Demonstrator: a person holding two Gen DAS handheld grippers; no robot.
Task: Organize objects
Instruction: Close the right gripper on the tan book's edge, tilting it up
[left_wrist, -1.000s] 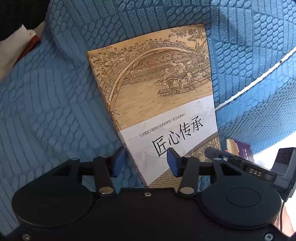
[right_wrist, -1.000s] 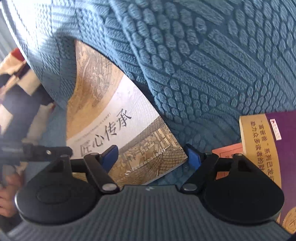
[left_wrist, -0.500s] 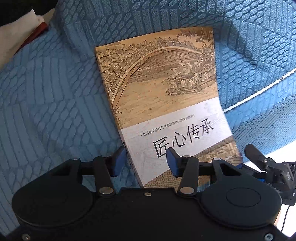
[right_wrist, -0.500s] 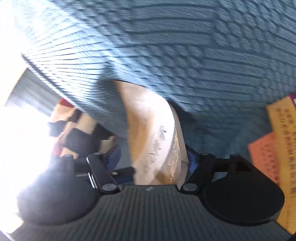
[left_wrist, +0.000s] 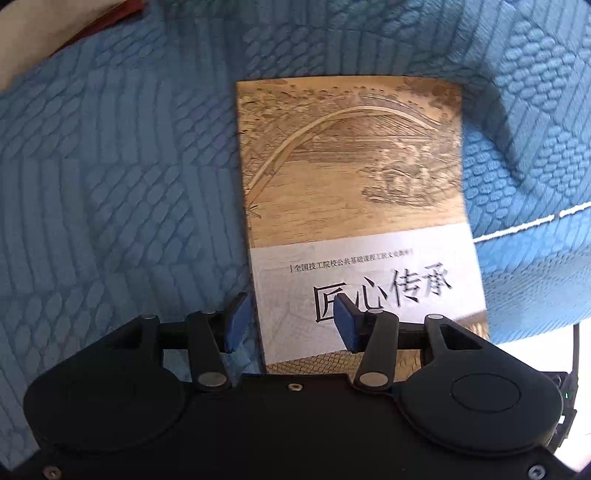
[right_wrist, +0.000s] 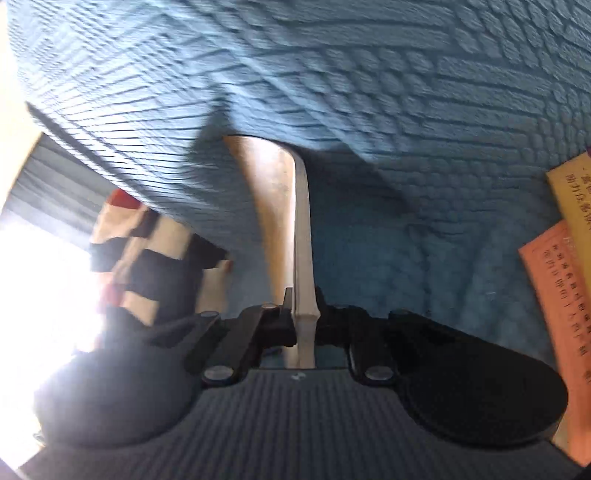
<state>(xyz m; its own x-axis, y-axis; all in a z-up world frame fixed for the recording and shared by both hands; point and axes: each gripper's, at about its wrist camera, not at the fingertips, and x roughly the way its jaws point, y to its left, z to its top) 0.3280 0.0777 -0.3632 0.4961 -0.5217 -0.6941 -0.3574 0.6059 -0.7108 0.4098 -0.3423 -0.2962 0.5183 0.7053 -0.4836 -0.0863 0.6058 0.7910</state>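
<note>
Left wrist view: blue quilted sofa cover (left_wrist: 110, 192) filling the frame, paperback book (left_wrist: 354, 192) with a bridge painting and a white title band lying flat on it. At the book's near-left corner, left gripper (left_wrist: 291, 323) half open, blue pads (left_wrist: 236, 321) apart, one pad on the fabric just left of the book's left edge, the other over the white title band; jaws just widened a little, the book's corner between them, pads not pressing on it. Right of the book, a white piping line (left_wrist: 532, 223) along the sofa cover.

Right wrist view, blurred: left of the book, a black-and-cream checked cloth (right_wrist: 159, 258) beside a bright glare. In the centre, same book (right_wrist: 301, 240) seen edge-on, far end against the blue fabric, near edge clamped in the right gripper (right_wrist: 304, 326), jaws just closed onto it, pads pressing both covers. Right of the book, well apart, an orange booklet (right_wrist: 554, 295) and a yellow-edged book (right_wrist: 572, 192) on the sofa cover (right_wrist: 369, 92).
</note>
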